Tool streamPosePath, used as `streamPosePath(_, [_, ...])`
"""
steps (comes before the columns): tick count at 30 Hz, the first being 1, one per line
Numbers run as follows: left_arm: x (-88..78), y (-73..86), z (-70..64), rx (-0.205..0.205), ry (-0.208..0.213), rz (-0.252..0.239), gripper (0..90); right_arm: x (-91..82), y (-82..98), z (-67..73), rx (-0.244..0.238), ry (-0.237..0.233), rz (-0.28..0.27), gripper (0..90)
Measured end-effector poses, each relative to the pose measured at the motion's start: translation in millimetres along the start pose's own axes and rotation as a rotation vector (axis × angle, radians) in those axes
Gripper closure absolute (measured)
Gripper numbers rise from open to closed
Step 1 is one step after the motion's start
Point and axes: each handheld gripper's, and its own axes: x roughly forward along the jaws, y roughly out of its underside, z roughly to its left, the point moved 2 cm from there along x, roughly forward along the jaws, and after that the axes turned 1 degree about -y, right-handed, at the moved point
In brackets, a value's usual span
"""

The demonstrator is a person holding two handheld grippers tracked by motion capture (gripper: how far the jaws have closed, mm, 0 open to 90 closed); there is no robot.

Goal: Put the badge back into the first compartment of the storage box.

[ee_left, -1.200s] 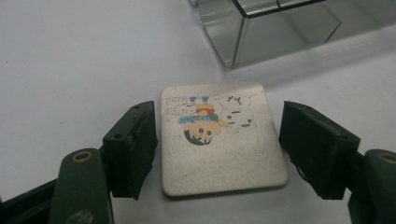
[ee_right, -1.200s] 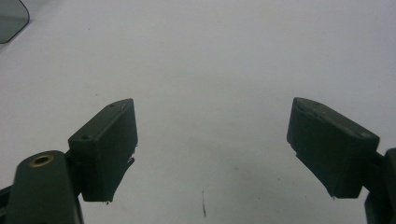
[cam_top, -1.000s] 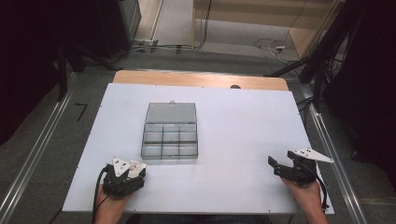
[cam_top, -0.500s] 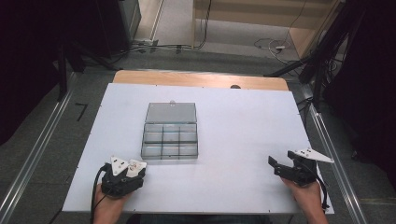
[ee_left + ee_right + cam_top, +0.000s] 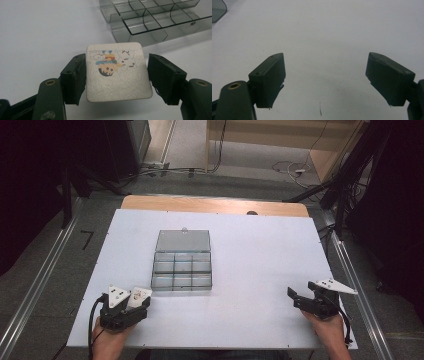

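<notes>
Gripping a square white tile [image 5: 118, 72] with a small cartoon print between its pads, the left gripper [image 5: 117, 75] sits just outside the near left corner of the clear compartment box [image 5: 181, 267], whose lid lies open on its far side. Both rest over the white table [image 5: 260, 250]. Well apart from the box, off its near right side, the right gripper [image 5: 325, 77] has its jaws spread wide with nothing between them.
</notes>
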Motion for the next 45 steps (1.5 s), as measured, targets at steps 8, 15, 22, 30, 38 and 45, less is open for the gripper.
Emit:
streamPosePath(8, [-5.8,-5.5,0.5,0.000,0.003,-0.025,33.1,0.3,0.2,-0.2,0.000,0.002,0.003,15.1])
streamPosePath(15, [-6.7,-8.8,2.6,-0.006,0.008,-0.031,33.1,0.9,0.3,0.2,-0.002,0.003,0.004,15.1])
streamPosePath(22, [-5.3,-15.1,1.8,-0.008,0.014,-0.036,33.1,1.4,0.6,0.5,-0.002,0.004,0.009,15.1])
streamPosePath(30, [-2.2,-24.4,0.1,0.007,0.015,-0.035,33.1,1.5,0.5,0.3,-0.002,0.003,0.008,15.0])
streamPosePath(38, [4.7,-34.7,0.1,0.000,0.015,-0.033,33.1,2.3,0.1,1.2,-0.001,0.002,0.008,15.1])
streamPosePath(45, [11.7,-46.5,-4.6,0.010,0.017,-0.033,33.1,2.5,0.1,0.9,-0.002,0.002,0.008,15.1])
